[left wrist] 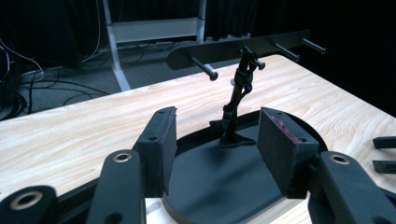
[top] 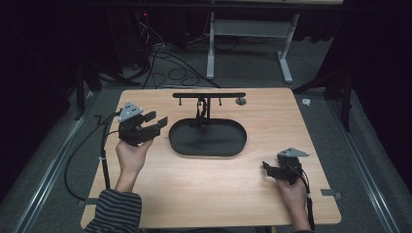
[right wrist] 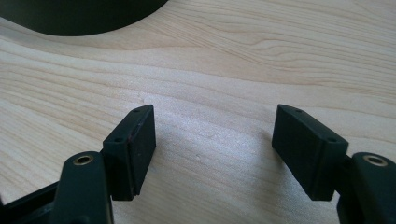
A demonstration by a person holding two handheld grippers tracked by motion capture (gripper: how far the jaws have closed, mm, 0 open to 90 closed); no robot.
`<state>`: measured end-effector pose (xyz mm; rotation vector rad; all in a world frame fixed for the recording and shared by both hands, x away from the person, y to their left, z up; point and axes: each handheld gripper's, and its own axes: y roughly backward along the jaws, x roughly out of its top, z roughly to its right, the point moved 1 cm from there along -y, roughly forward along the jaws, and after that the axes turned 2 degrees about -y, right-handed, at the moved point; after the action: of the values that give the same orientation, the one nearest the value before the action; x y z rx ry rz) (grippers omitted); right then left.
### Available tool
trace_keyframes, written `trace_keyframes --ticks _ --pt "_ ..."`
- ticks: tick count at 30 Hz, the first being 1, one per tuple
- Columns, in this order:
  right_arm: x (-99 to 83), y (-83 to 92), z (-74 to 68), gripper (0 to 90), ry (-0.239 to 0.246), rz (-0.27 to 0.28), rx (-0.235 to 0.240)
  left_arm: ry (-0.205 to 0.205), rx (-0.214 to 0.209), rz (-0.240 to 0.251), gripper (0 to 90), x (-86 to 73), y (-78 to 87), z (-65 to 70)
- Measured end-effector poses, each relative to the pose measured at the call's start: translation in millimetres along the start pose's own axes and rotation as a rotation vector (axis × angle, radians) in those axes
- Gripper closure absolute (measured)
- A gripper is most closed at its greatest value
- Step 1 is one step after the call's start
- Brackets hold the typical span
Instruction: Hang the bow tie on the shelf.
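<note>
A black oval tray (top: 218, 141) lies at the middle of the wooden table (top: 214, 189). From its back edge rises a thin black post (top: 201, 112) that carries a crossbar (top: 209, 95) with short pegs. My left gripper (top: 158, 120) hovers just left of the tray, open and empty. In the left gripper view the left gripper (left wrist: 217, 140) frames the tray (left wrist: 219, 182) and the post (left wrist: 238, 93), under the crossbar (left wrist: 233, 49). My right gripper (top: 267, 167) rests near the table's front right, open. In the right gripper view the right gripper (right wrist: 215, 140) has bare wood between its pads.
A small grey disc (top: 240, 101) lies on the table by the crossbar's right end. Behind the table stand a white desk frame (top: 211, 48) and loose cables (top: 165, 63) on the floor. The right gripper (left wrist: 379, 154) shows at the left gripper view's right edge.
</note>
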<state>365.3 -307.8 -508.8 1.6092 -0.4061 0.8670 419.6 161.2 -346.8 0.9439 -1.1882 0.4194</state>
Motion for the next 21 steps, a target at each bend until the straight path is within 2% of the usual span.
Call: trace_keyframes --ticks 21 --pt "0.0 0.0 0.0 31.5 0.000 0.000 0.000 0.022 0.023 0.033 46.1 -12.0 27.6 -2.1"
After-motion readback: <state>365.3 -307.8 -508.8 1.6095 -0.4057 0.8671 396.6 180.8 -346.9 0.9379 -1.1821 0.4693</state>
